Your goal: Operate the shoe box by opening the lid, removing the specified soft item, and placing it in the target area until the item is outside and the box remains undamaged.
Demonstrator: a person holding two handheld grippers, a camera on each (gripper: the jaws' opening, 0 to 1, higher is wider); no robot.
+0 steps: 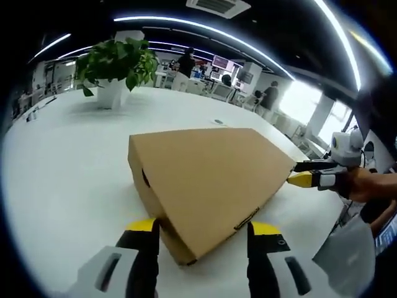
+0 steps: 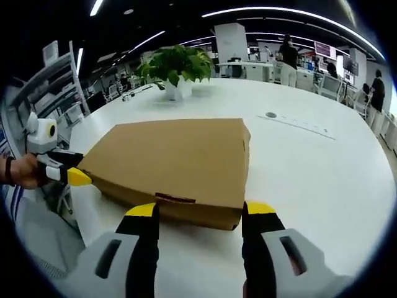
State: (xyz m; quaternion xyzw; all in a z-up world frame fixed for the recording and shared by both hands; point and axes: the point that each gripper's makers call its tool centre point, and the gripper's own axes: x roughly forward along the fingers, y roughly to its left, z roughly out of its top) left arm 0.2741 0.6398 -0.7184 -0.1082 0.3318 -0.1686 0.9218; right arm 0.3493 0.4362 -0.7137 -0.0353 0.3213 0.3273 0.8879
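A white table [image 1: 68, 167] in a bright open-plan office, with a closed cardboard shoe box [image 1: 205, 180] lying flat in front of us.

Beyond the box we see a potted plant [image 1: 115, 65] on the far side of the table, and people at desks farther off. Our left gripper [image 1: 201, 239] hangs spread wide at one near corner of the box, gripping nothing. Our right gripper [image 2: 198, 217] is likewise parted, at the near side with the lid's front tab [image 2: 175, 198]. The box lies with its long axis running left to right across the right gripper view, its lid up and its tabbed front facing us there. We judge the risk to be tearing or creasing the thin lid if we pry at a corner instead of the tab, or sliding the whole box across the smooth table if nothing braces it.
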